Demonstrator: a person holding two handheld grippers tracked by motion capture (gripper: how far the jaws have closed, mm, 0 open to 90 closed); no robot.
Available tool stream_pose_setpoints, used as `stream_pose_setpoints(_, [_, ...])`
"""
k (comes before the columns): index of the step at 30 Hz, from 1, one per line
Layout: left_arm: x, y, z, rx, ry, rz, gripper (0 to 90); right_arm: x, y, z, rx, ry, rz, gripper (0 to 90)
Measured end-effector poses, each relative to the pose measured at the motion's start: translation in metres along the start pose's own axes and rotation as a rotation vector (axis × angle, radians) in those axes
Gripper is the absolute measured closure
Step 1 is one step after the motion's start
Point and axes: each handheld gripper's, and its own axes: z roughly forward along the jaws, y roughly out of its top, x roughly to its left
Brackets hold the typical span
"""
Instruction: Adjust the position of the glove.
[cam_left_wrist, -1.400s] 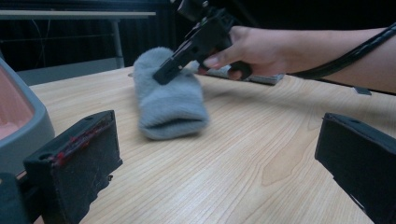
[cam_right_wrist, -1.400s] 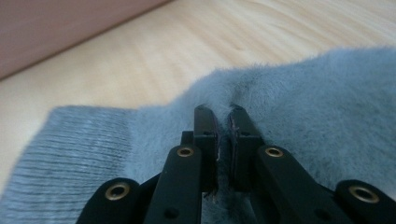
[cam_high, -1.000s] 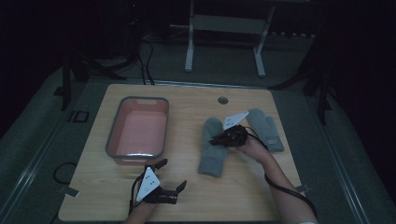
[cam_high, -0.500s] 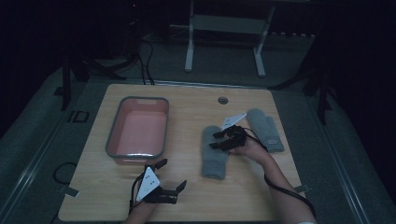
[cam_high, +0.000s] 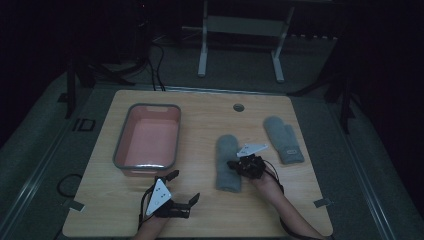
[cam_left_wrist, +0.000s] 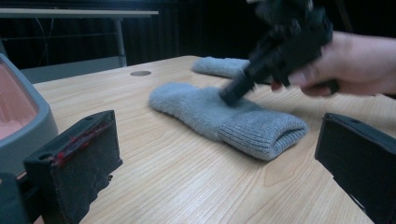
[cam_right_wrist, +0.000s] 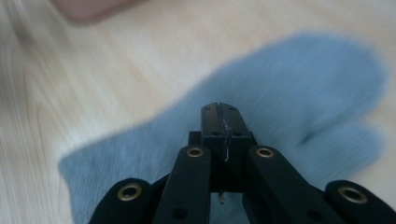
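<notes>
On the wooden worktop in the high view, a grey-rimmed basin with a pink inside stands left of centre; nothing can be made out lying in it. To the right of the basin lies a grey mitten, lengthwise, and farther right from the basin a second mitten, well apart from the first. The right tongs sit at the near mitten's right edge; the jaws have just been closing and now stand together. The left tongs hover near the worktop's front edge, just in front of the basin, jaws apart. Bare wood runs between the basin and the near mitten and along the back edge, where a small round hole sits. Around the worktop the room is dark, with a pale frame on the floor behind.

In the left gripper view, the basin's grey wall rises at the left edge. The two black jaws stand wide apart with only bare wood between them. Right of the basin the near mitten lies flat, cuff toward the camera, and the right tongs press down onto its top.

In the right gripper view, the jaws are pressed together over the near mitten, with no cloth visibly caught between them. Pale wood surrounds the mitten.
</notes>
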Motion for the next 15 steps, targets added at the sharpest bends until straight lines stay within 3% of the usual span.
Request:
stream_pose_setpoints(1, [0.000,0.000,0.000,0.000,0.001,0.001,0.3,0.002,-0.005,0.004,0.020,-0.017,-0.016,90.0])
stream_pose_setpoints(3, [0.000,0.000,0.000,-0.001,0.002,0.001,0.3,0.001,-0.008,0.006,0.017,-0.025,0.007,90.0])
stream_pose_setpoints(6, [0.000,0.000,0.000,-0.001,0.003,0.001,0.3,-0.002,-0.003,0.007,0.044,-0.039,-0.060,90.0])
stream_pose_setpoints(8, [0.000,0.000,0.000,0.000,0.003,0.000,0.3,-0.009,-0.002,0.010,0.027,-0.039,-0.044,90.0])
stream_pose_setpoints(10, [0.000,0.000,0.000,-0.001,0.002,0.001,0.3,-0.015,-0.002,0.013,0.007,-0.023,-0.045,90.0])
stream_pose_setpoints(13, [0.000,0.000,0.000,-0.001,0.002,0.000,0.3,-0.025,-0.001,0.017,-0.011,0.038,-0.064,90.0])
stream_pose_setpoints(15, [0.000,0.000,0.000,0.000,0.001,0.000,0.3,-0.032,0.000,0.018,-0.014,0.057,-0.030,90.0])
